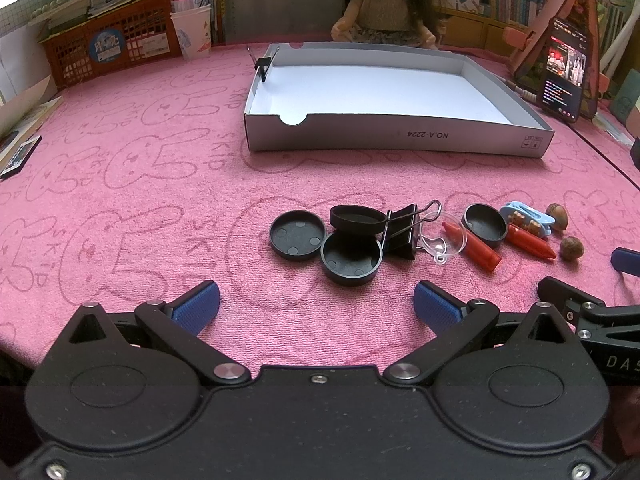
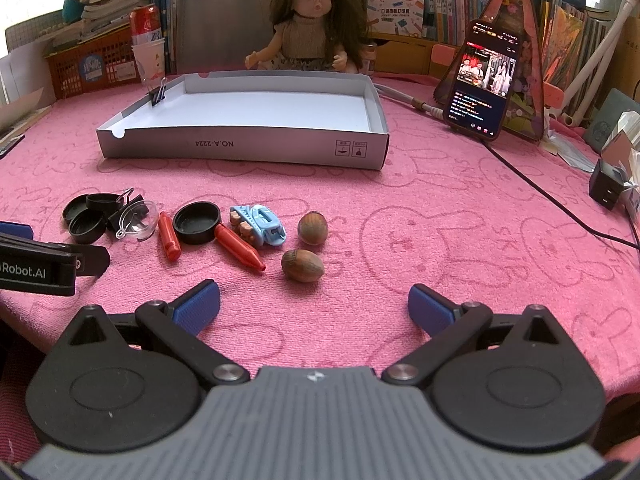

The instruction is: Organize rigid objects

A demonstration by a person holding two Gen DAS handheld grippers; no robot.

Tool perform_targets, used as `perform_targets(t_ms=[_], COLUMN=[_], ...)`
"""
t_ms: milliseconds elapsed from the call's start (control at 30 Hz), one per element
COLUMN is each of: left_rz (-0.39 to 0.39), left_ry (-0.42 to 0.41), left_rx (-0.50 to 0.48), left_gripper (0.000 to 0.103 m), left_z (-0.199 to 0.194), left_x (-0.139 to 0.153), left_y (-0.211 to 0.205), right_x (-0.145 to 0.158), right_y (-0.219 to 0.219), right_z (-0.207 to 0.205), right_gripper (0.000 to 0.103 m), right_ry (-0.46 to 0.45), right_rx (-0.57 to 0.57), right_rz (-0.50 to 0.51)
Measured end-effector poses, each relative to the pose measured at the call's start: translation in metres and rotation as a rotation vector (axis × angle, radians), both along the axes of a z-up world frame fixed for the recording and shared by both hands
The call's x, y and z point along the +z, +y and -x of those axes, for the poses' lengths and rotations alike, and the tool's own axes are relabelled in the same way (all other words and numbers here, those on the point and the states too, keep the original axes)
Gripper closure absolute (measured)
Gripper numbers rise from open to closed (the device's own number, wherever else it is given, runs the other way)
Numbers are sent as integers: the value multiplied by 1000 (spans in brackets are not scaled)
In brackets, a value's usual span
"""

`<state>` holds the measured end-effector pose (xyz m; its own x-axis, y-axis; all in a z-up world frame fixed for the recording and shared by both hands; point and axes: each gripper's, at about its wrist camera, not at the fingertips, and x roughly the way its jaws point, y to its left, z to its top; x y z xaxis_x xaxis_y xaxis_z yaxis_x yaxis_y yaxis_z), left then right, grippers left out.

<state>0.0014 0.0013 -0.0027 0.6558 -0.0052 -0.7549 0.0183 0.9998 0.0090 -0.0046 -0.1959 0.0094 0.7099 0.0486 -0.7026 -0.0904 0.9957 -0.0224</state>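
A row of small objects lies on the pink cloth: black round caps (image 1: 351, 258) (image 2: 197, 222), a black binder clip (image 1: 401, 228), a clear plastic half-shell (image 1: 444, 240) (image 2: 136, 222), two red crayons (image 1: 472, 245) (image 2: 239, 249), a blue hair clip (image 1: 527, 219) (image 2: 259, 225) and two hazelnuts (image 1: 571, 248) (image 2: 302, 265). Behind them stands an open grey cardboard box (image 1: 400, 138) (image 2: 248, 152) with a small binder clip (image 1: 263, 65) (image 2: 158, 94) on its left rim. My left gripper (image 1: 316, 304) is open and empty, just short of the caps. My right gripper (image 2: 314, 304) is open and empty, just short of the hazelnuts.
A doll (image 2: 308, 24) sits behind the box. A phone (image 2: 482, 80) leans on a stand at the right with a cable (image 2: 560, 208) across the cloth. An orange basket (image 1: 108, 44), a can and a paper cup (image 1: 191, 34) stand at the back left.
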Motion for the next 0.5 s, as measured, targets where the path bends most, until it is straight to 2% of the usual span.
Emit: perform_targets(t_ms=[500], left_rz=[-3], left_ry=[-14], left_rx=[-6], left_gripper=[0], left_z=[5], left_x=[1], left_y=[-1], right_x=[0], right_y=[0], right_z=[1], right_gripper=[0], right_ry=[-9], right_rx=[6], right_rz=[-7])
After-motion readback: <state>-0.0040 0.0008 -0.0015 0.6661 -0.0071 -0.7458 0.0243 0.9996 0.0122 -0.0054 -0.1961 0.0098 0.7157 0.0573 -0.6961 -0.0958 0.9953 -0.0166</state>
